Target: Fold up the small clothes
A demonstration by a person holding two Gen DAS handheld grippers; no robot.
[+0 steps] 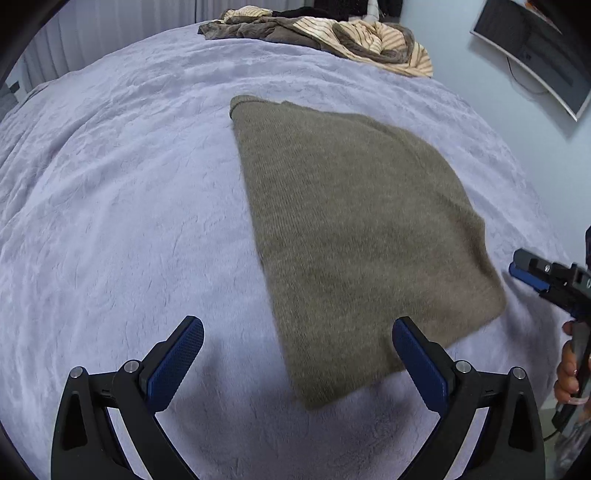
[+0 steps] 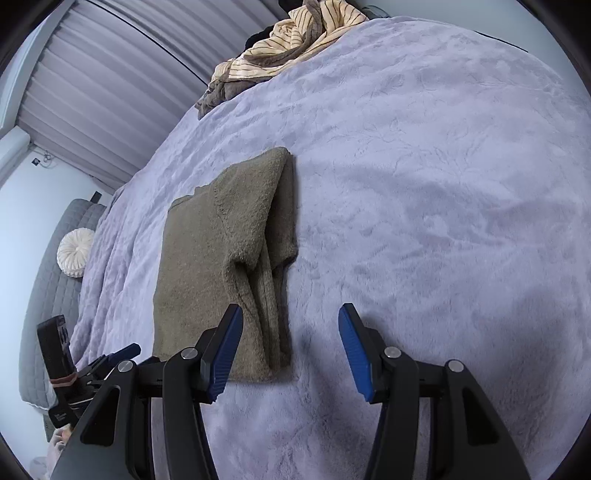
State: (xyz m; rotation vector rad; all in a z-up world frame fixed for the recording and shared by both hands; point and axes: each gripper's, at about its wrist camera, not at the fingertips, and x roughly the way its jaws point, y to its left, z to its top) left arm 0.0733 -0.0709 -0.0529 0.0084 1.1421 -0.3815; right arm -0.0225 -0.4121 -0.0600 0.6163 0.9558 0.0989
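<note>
Bed [image 1: 122, 192]: covered in a lilac plush blanket, wrinkled, filling both views.
Wall: pale, with pleated curtain [image 2: 110, 85] behind the bed.
Pile [image 1: 332, 33]: striped and brown clothes heaped at the far edge.
Sweater [image 1: 354, 236]: olive knit, folded, flat mid-bed.
Monitor [image 1: 539, 55]: on the wall.
Pillow [image 2: 75, 252]: round, white.
Left gripper [image 1: 297, 354]: wide open, empty.
Right gripper [image 2: 291, 347]: parted, empty, above the sweater's near corner.

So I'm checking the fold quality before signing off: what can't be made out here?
- Olive sweater: motion-blurred in the left wrist view; its underside hidden.
- Right wrist view: left finger covers the sweater's near edge.
- Far clothes pile: cut off by the frame, items indistinct.
- Right gripper: cut off at the left view's edge.
</note>
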